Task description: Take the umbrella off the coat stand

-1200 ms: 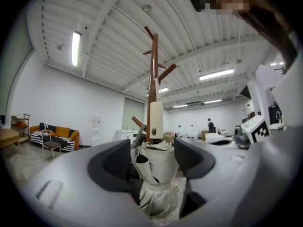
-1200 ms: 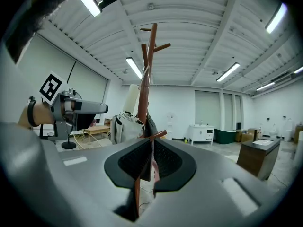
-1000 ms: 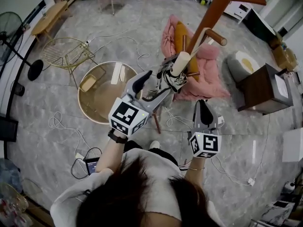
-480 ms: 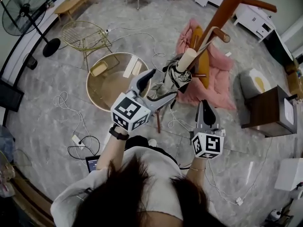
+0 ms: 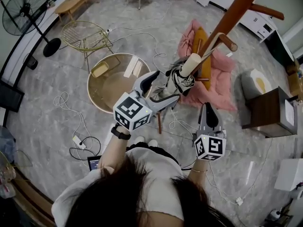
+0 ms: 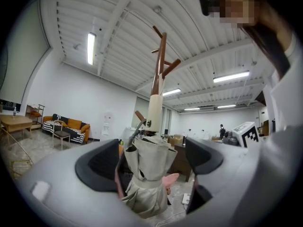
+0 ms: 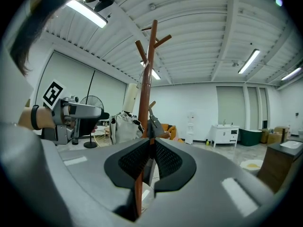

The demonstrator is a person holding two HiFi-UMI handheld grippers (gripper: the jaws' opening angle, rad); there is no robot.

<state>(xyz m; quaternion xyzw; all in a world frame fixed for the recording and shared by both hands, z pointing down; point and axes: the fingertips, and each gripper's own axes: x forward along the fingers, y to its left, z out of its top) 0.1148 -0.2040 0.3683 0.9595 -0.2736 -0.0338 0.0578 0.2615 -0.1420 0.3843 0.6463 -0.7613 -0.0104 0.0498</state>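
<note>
Beige folded umbrella with a cream handle (image 6: 147, 174) hangs upright on the brown wooden coat stand (image 5: 232, 18), squarely between the left gripper's (image 5: 165, 85) jaws, which have just been opening wide and press nothing. Right gripper (image 5: 207, 108), closed and empty, sits farther off.

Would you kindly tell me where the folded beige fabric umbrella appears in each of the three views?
Head view: the folded beige fabric umbrella sits just right of centre, hanging on the coat stand.
Left gripper view: the umbrella is at low centre, large in the foreground.
Right gripper view: the umbrella is small, left of centre, beside the pole.
Shared landmark: the brown wooden coat stand, which shows in all three.
</note>
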